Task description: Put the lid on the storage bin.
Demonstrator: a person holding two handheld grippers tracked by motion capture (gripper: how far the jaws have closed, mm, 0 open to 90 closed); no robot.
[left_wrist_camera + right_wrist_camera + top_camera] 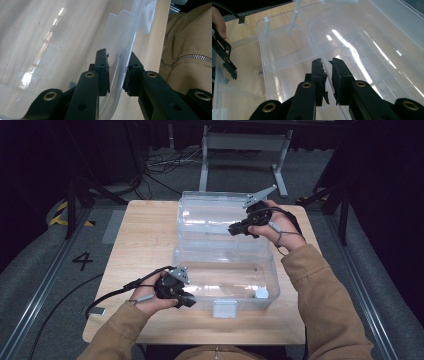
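Light from overhead brightens the worktop (145, 235) against dark surroundings, throws white glare streaks across the clear plastic box (352, 47), and all pictures look soft.

We see a clear plastic box (226, 285) on a pale wood-grain table (145, 240), black grippers (176, 290), tan sleeves (320, 290) and a small white cap (261, 293).

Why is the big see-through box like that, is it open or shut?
Open. The clear box has its lid flipped back flat on the table behind it.
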